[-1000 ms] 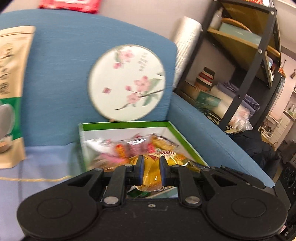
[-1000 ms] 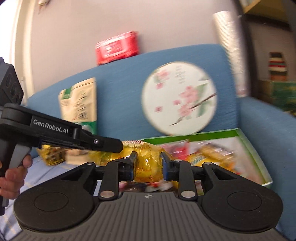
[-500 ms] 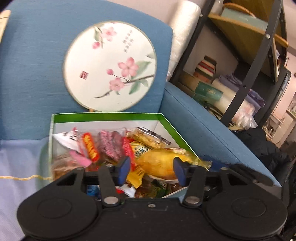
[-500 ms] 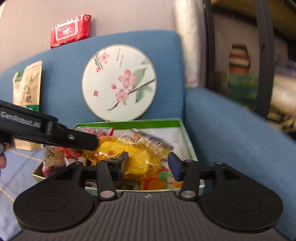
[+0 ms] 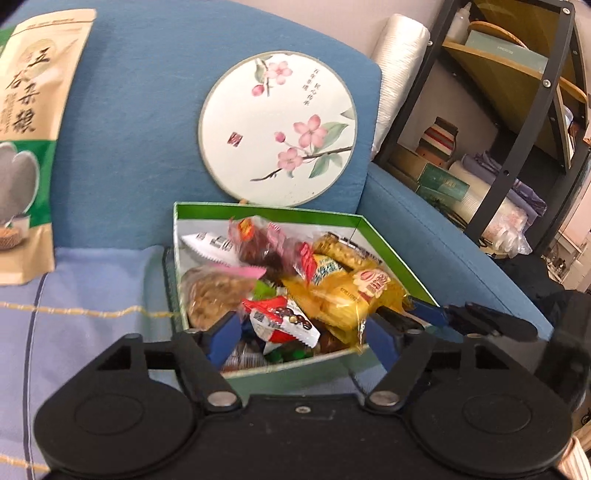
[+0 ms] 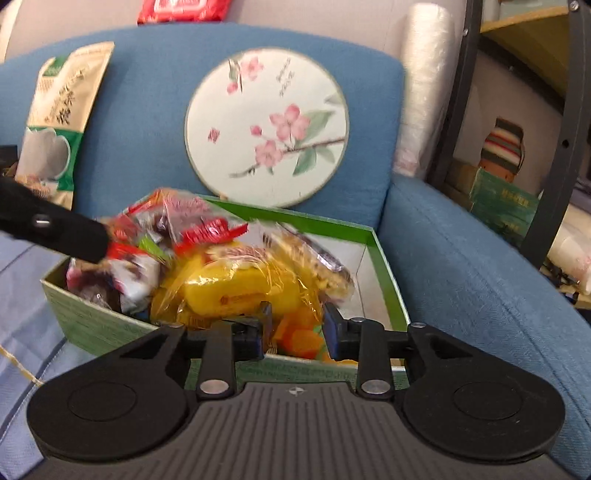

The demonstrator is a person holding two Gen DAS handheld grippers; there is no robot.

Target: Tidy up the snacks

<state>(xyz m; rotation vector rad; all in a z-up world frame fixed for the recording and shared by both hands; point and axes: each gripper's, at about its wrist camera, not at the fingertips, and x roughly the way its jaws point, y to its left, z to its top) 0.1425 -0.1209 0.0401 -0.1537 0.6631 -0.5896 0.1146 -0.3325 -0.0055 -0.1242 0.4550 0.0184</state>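
A green cardboard box [image 5: 266, 212] full of wrapped snacks sits on the blue sofa seat. A yellow snack pack [image 5: 347, 295] lies on top of the pile, free of both grippers. My left gripper [image 5: 303, 338] hangs over the box's near edge, open wide with only loose snacks beneath it. In the right wrist view the same yellow pack [image 6: 240, 288] lies just ahead of my right gripper [image 6: 297, 328]. Its jaws are closing over the box's [image 6: 92, 321] near wall, with orange wrappers showing in the gap and no pad pressing on anything. The left gripper's finger [image 6: 66, 232] reaches in from the left.
A round blossom-painted fan [image 5: 277, 129] leans on the sofa back behind the box. A tall beige and green pouch [image 5: 29, 129] stands at the left, and a red packet [image 6: 184, 9] lies on top of the backrest. The blue armrest [image 6: 461, 277] and a black shelf [image 5: 517, 110] are on the right.
A second ago both grippers were shut on the yellow pack above the box. Both have let go, and the pack now lies in the box. The left jaws spread wide; the right jaws opened, then narrowed.
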